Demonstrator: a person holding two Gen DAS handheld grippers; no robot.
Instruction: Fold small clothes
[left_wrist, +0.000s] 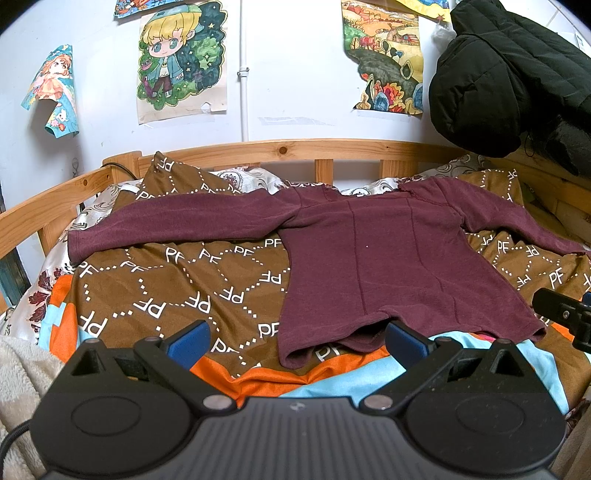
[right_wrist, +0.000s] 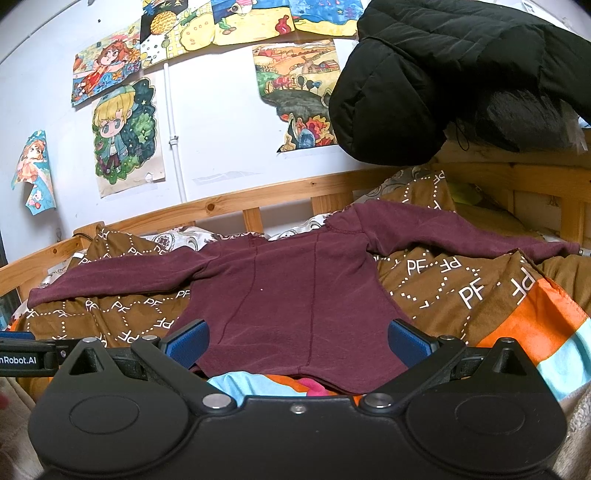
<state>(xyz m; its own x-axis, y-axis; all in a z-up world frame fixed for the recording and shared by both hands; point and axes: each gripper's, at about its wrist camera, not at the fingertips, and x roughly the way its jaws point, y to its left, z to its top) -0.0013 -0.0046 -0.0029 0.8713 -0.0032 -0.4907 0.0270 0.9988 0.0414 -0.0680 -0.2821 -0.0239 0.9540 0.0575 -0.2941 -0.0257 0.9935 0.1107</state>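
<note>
A small maroon long-sleeved shirt (left_wrist: 388, 258) lies flat on the bed, hem towards me, both sleeves spread out sideways. It also shows in the right wrist view (right_wrist: 288, 295). My left gripper (left_wrist: 295, 341) is open and empty, just short of the hem's left part, with blue pads (left_wrist: 188, 341). My right gripper (right_wrist: 297, 345) is open and empty, its jaws spread either side of the hem's middle, above the fabric. The right gripper's edge (left_wrist: 565, 317) shows at the far right of the left wrist view.
A brown "PF" patterned blanket (left_wrist: 177, 280) with orange and light blue stripes covers the bed. A wooden bed rail (left_wrist: 295, 147) runs behind. A black padded jacket (left_wrist: 509, 74) hangs at upper right. Drawings are taped on the wall (left_wrist: 181, 59).
</note>
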